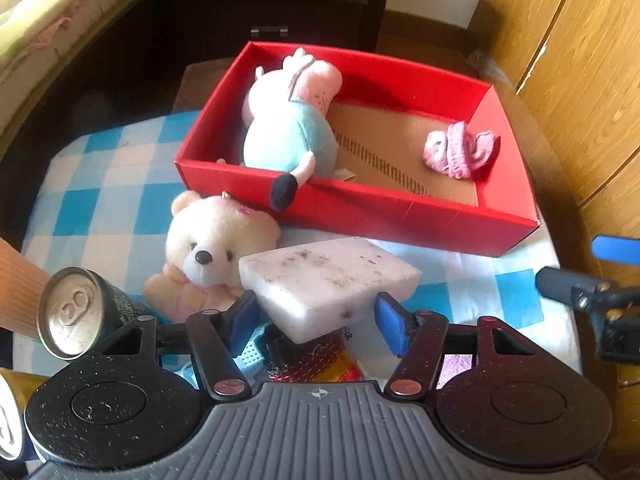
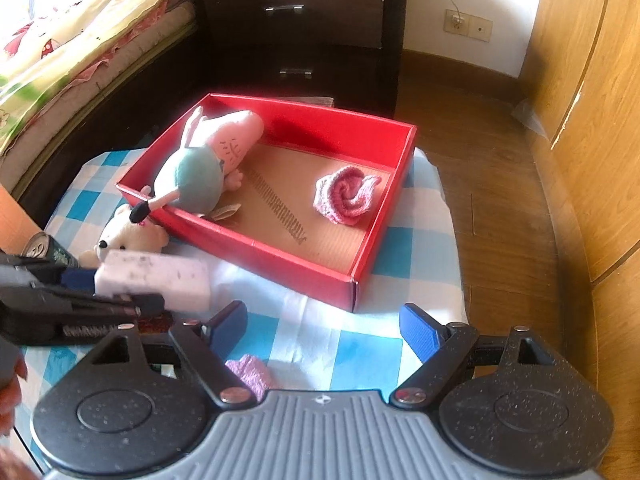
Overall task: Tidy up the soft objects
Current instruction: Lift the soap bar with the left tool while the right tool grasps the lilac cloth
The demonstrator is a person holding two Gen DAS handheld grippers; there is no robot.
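Sponge (image 1: 328,280) sits clamped in your left gripper (image 1: 316,312) just short of the red box (image 1: 400,216) that already holds the pig plush (image 1: 288,136), so carry it over the near wall and release, while your right gripper (image 2: 324,328) hangs apart and empty; no writing is legible.

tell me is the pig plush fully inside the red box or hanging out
Mostly in: the pig plush lies inside the red box, but one leg with its black foot hangs over the front wall.
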